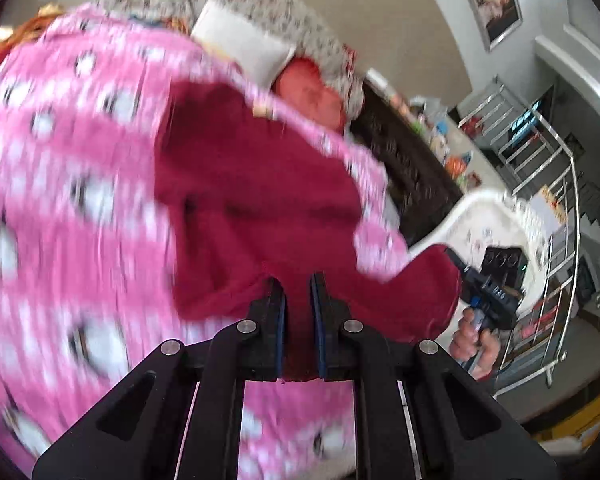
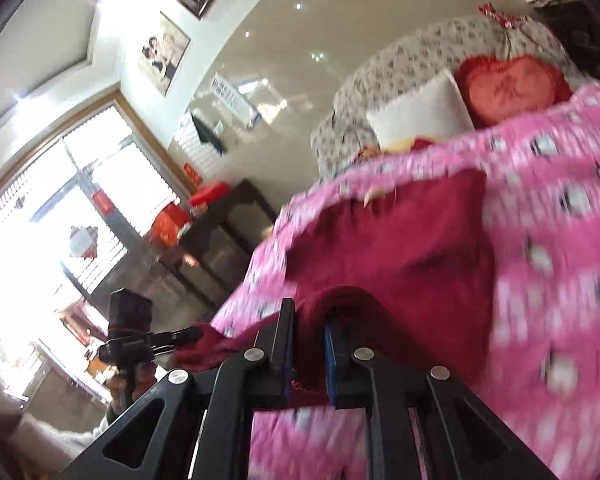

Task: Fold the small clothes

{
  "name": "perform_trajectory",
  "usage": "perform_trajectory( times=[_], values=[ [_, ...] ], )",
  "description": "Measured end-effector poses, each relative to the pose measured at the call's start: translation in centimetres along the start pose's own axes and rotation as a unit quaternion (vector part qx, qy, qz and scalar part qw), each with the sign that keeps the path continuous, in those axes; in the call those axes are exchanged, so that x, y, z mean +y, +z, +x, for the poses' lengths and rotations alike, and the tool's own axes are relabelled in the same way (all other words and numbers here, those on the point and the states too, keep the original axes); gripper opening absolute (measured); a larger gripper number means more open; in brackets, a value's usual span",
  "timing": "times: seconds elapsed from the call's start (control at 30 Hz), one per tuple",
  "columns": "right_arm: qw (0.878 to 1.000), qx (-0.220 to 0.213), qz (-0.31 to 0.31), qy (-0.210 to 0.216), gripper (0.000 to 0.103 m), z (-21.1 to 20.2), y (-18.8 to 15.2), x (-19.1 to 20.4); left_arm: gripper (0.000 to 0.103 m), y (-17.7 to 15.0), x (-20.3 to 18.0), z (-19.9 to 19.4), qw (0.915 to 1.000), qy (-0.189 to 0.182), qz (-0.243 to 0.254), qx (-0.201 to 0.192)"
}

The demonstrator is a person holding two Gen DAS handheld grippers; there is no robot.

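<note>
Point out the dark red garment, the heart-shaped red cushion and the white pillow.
dark red garment (image 1: 260, 200): left wrist view, middle of its flat part.
heart-shaped red cushion (image 2: 512, 88): right wrist view, centre of its face.
white pillow (image 2: 424, 116): right wrist view, middle of its face.

Place: a home, a living room
Seating: a floral sofa (image 2: 420, 64) with a white cushion (image 2: 424, 112) and a red heart-shaped pillow (image 2: 516, 88)
Cover: a pink patterned blanket (image 1: 60, 208)
Walls: framed pictures (image 2: 162, 54)
Light: a large window (image 2: 60, 216) with red paper decorations
Furniture: a dark wooden cabinet (image 2: 220, 248)
Stairs: a metal railing (image 1: 548, 168)
</note>
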State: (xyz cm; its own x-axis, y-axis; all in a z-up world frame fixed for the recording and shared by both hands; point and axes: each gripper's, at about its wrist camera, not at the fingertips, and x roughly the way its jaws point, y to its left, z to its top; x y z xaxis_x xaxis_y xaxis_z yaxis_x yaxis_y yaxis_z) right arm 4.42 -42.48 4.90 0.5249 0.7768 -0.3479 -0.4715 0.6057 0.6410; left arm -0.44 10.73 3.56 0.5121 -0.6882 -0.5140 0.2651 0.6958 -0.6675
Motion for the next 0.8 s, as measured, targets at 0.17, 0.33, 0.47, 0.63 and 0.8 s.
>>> perform_trajectory(
  times=[0.17,0.33,0.47,0.63,0.8],
  values=[
    [0.999,-0.021,0.015,-0.037,0.011,6.1,7.1,-3.6,0.01,8.3,1.3,3.3,0.9991,0.009,-0.023,-0.036],
    [0.992,-0.026,0.03,-0.116,0.011,13.3,12.1,-9.1,0.01,15.3,5.8,9.6,0.9967,0.038,-0.061,-0.038],
    [0.982,-0.009,0.075,-0.171,0.013,17.8,13.7,-14.8,0.019,17.9,10.2,12.6,0.9917,0.057,-0.109,-0.039],
    [0.985,-0.01,0.04,-0.168,0.038,16.7,14.4,-13.5,0.056,18.9,11.0,10.3,0.9879,0.063,-0.118,-0.079],
    [0.982,-0.074,0.065,-0.161,0.055,12.4,15.2,-13.1,0.058,16.0,8.4,8.9,0.9933,0.085,-0.064,-0.045]
  ],
)
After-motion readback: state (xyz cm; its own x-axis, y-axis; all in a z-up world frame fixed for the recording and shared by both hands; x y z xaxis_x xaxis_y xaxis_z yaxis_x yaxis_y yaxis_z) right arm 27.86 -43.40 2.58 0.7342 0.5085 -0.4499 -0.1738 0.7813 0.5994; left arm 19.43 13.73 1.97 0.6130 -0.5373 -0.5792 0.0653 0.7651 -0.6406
